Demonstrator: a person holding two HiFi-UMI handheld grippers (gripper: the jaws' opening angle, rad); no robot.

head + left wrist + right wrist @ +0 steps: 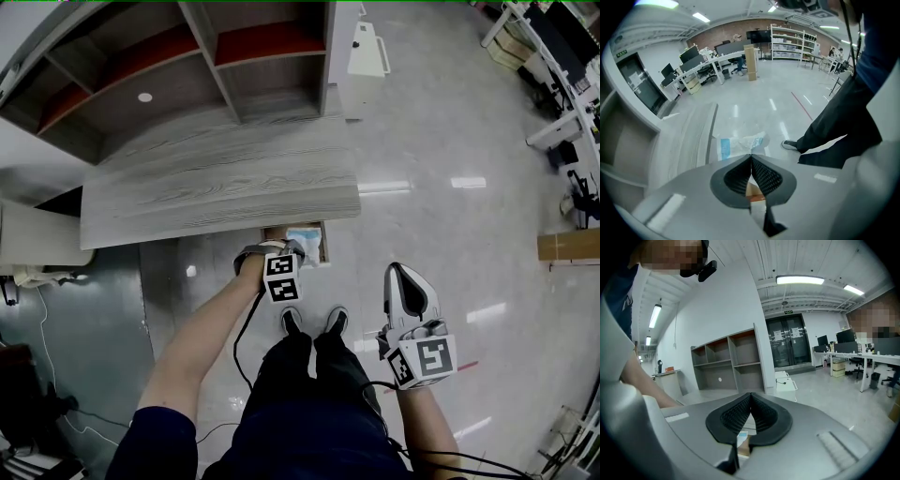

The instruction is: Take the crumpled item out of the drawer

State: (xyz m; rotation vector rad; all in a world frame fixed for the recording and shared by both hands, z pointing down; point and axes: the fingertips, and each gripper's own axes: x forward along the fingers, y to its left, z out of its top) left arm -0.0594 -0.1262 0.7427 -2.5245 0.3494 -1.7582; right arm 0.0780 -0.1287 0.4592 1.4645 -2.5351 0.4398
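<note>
The crumpled item (pixel 306 236), a white and blue plastic bag, lies in the open drawer (pixel 322 247) under the front edge of the grey wood-grain top (pixel 216 187). My left gripper (pixel 289 248) reaches into that drawer. In the left gripper view its jaws are closed, and the left gripper (pixel 751 155) pinches the near edge of the bag (pixel 738 144). My right gripper (pixel 398 270) hangs to the right over the floor, away from the drawer. The right gripper (pixel 750 394) is shut with nothing held.
A shelf unit (pixel 234 66) stands behind the grey top, with a small white cabinet (pixel 367 52) to its right. The person's shoes (pixel 314 322) are just in front of the drawer. Office desks (pixel 562 84) and a cardboard box (pixel 567 246) are at the right.
</note>
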